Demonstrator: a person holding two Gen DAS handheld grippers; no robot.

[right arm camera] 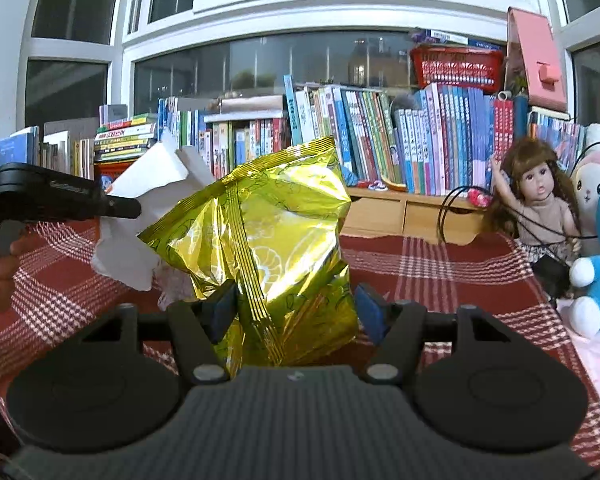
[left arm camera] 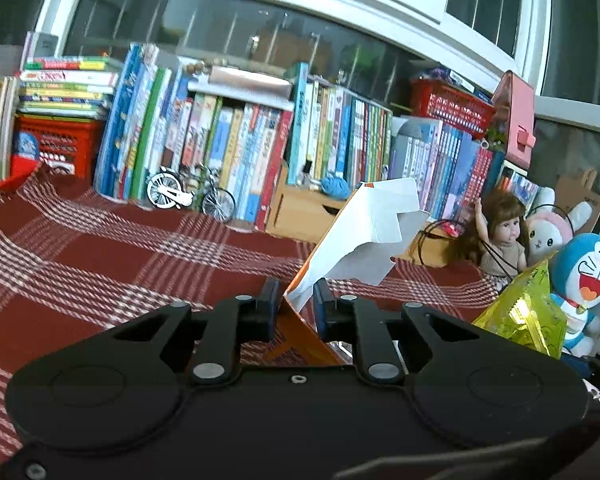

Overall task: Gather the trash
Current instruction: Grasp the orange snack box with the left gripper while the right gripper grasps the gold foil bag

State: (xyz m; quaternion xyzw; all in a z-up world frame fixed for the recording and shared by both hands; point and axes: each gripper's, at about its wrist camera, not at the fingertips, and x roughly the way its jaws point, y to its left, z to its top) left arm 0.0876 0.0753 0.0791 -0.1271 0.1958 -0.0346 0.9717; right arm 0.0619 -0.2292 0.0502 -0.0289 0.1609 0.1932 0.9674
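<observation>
A: Red plaid cloth below; both pieces ride above it?

B: Yes. Right gripper, fairly wide, pinches the crinkly yellow foil bag; left gripper, nearly closed, clamps the stiff orange-and-white carton.

A: Advice?

B: Keep pressure steady; foil probably slips.

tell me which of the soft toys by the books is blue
The cat plush at the far right is the blue one, with a white face and open red mouth. The rabbit plush beside it is pink and white, and the doll has brown hair.
</observation>
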